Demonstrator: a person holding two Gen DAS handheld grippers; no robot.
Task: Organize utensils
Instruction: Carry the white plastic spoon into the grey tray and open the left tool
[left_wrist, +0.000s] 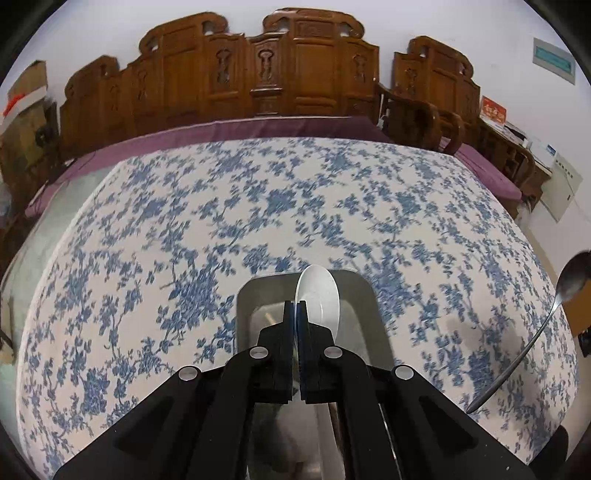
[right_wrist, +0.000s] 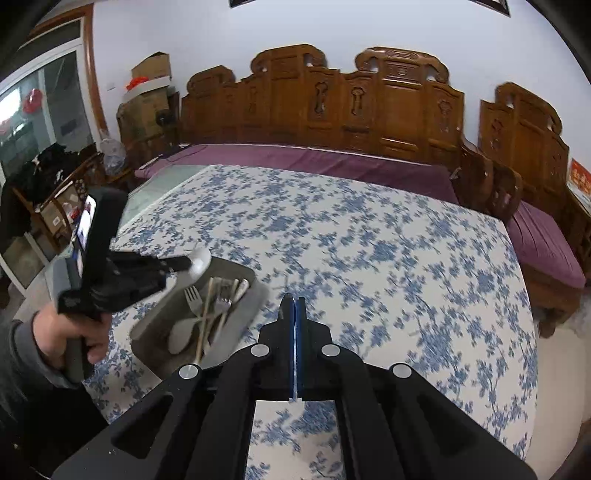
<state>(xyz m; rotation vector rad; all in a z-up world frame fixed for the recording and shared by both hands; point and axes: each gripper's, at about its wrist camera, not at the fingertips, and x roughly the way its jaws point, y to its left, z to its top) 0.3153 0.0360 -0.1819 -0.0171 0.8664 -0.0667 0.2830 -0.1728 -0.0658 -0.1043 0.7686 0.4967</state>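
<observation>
Several utensils (right_wrist: 207, 314) already lie in the tray (right_wrist: 255, 295) on the table (right_wrist: 369, 258), while the left hand-held gripper (left_wrist: 295, 306) clamps a white spoon (left_wrist: 321, 295) above it and the right hand-held gripper (right_wrist: 294, 302) clamps a metal spoon (left_wrist: 569, 284) nearby.

Most of the flowered tablecloth (right_wrist: 369, 240) lay bare, open to passage. The metal tray (right_wrist: 255, 291) with its forks and spoons stood near the left edge. Carved wooden benches (right_wrist: 332, 110) closed the far and right sides.
</observation>
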